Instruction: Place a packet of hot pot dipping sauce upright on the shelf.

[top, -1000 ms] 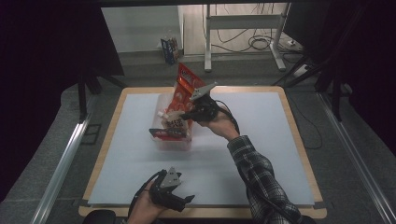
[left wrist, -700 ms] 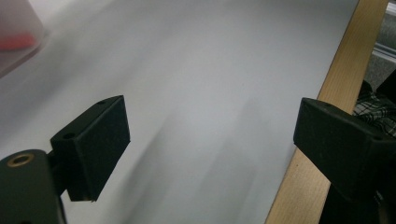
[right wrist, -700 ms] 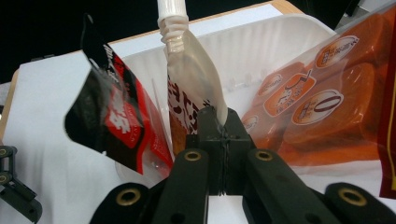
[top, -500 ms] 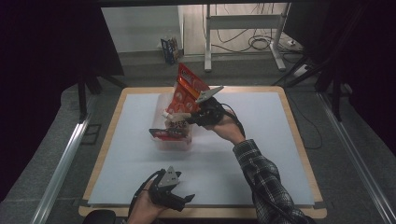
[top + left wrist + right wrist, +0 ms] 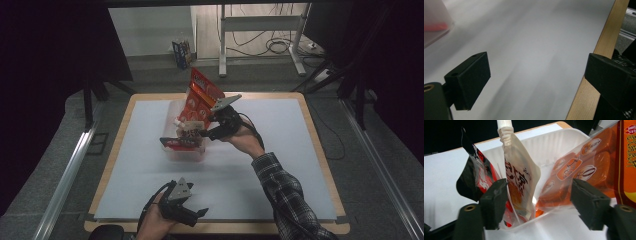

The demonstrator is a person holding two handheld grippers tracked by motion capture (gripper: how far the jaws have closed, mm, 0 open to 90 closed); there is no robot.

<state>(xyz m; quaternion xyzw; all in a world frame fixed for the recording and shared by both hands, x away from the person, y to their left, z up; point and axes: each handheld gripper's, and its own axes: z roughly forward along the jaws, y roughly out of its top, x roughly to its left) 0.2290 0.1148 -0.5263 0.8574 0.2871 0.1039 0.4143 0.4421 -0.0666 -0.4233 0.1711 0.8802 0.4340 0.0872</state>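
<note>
Orange snack bag (image 5: 584,175) leans in my clear tub (image 5: 564,142); right gripper (image 5: 539,202) jaws have just been opening, unpinching nothing. Left gripper (image 5: 192,216) at six o'clock, jaws spread over bare bench (image 5: 529,50).

table (image 5: 280,165): wood-edged, white top | on it: clear tub (image 5: 186,150) of snack packs

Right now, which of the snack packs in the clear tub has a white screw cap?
The beige spout pouch, standing upright between the black-and-red packet and the tall orange bag; those two are flat sealed bags without caps.
</note>
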